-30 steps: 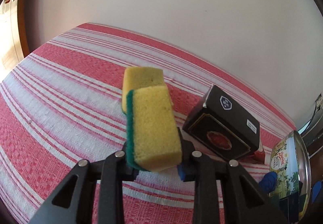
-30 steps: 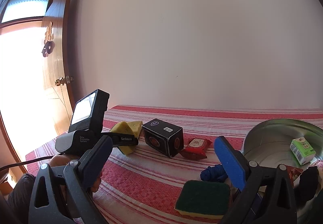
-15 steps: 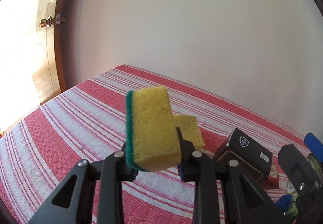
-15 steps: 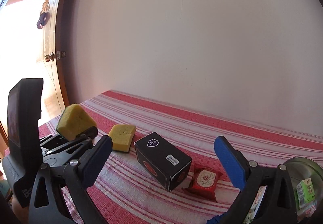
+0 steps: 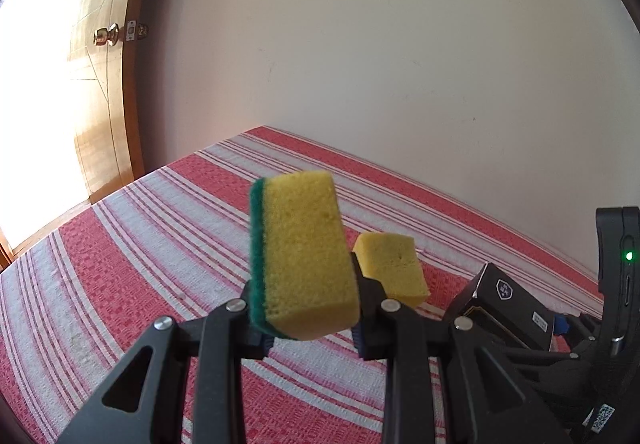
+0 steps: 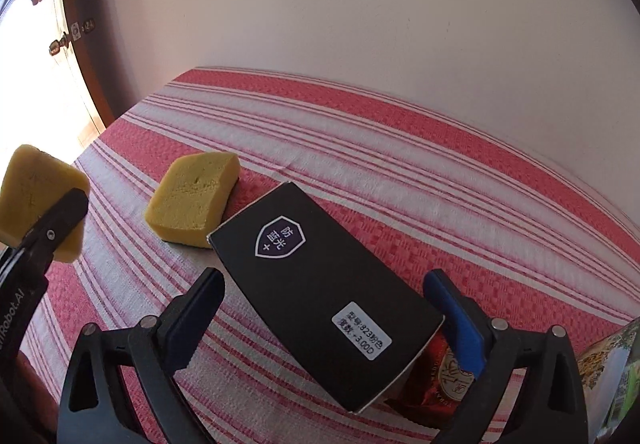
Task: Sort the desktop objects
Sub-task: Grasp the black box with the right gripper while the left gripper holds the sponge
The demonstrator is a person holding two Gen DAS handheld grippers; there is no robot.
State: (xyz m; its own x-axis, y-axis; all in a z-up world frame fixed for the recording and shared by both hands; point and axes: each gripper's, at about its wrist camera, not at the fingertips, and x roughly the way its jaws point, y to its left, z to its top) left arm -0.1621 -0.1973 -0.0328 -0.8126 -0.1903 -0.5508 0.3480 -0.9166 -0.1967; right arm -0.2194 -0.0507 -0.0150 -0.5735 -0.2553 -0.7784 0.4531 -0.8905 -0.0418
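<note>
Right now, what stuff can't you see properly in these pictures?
- Red packet: right wrist view, mostly hidden under the black box.
- Black box's far end: left wrist view, hidden by the other gripper.
- Loose sponge's underside: faces the tablecloth.
- Colourful tin: right wrist view, cut off by the edge.

A pale wall [image 5: 400, 44] backs the red-striped tablecloth [image 5: 140, 244] (sunlit wooden door [image 5: 104, 84] left).

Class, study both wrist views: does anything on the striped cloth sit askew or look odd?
The black box lies diagonal to the cloth's stripes, its near end overlapping a red packet. The loose sponge lies scouring side down. The open right gripper straddles the box.
</note>
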